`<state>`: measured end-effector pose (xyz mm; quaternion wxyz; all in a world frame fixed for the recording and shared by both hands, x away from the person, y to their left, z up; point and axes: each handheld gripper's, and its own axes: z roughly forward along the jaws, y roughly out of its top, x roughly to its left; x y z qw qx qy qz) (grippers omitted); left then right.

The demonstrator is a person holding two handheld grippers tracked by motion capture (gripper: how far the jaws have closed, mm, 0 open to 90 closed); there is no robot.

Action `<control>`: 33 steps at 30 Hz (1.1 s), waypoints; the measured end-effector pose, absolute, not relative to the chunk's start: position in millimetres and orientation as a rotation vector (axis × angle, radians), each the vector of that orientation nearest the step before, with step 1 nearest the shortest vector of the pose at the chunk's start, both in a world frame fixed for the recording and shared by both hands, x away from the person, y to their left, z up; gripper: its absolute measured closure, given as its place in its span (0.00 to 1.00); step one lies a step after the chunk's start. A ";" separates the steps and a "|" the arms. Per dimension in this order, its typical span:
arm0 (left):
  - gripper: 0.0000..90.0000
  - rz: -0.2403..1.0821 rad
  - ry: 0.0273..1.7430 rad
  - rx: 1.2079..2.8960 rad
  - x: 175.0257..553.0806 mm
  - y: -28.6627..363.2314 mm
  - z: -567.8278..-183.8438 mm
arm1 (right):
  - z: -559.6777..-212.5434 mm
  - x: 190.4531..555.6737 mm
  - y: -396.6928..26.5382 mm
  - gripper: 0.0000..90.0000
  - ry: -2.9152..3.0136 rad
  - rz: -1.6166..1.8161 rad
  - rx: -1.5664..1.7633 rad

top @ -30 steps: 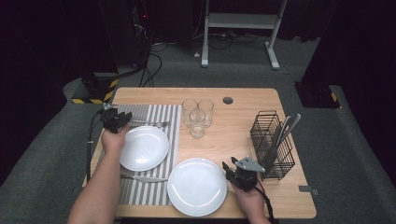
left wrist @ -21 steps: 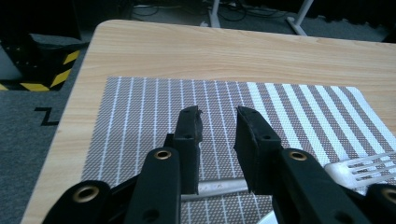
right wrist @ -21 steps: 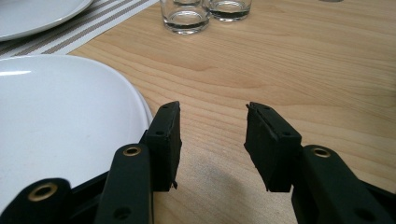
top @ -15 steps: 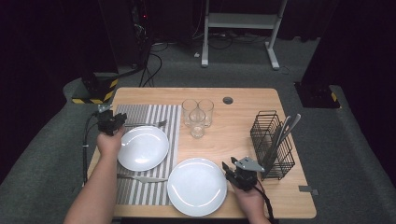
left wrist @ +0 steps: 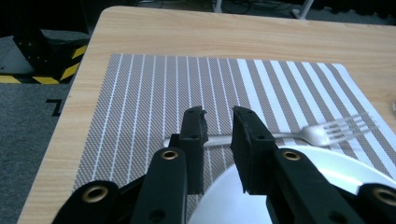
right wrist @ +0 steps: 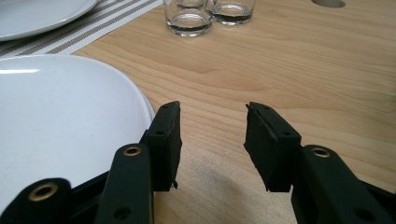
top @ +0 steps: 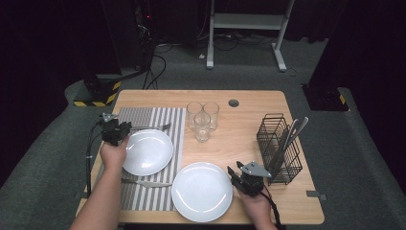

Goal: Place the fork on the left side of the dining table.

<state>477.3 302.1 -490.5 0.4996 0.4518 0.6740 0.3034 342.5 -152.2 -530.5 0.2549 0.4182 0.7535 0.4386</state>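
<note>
Two grippers: seen over the worktop [top: 249, 103].
L gripper [left wrist: 218, 122]: jaws just closed to a narrow gap; nothing pinched.
Fork [left wrist: 322, 133]: laid on striped mat [left wrist: 154, 88], handle just beyond L jaw tips, small plate [left wrist: 327, 170] beside it.
R gripper [right wrist: 212, 122]: jaws kept half apart, empty, next to big plate [right wrist: 60, 121].
Wire basket [top: 279, 148]: cutlery held upright.
Glasses [top: 202, 117]: 3, grouped mid-worktop; contents can't be told.
</note>
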 end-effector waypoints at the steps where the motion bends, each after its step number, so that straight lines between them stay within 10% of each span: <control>1: 0.82 0.733 1.628 1.109 475.0 301.2 -490.7 | -530.5 342.3 -152.1 0.62 2.047 1.194 1.132; 33: 0.76 0.705 1.592 1.169 419.1 271.7 -486.0 | -530.5 342.2 -152.6 0.62 2.041 1.200 1.139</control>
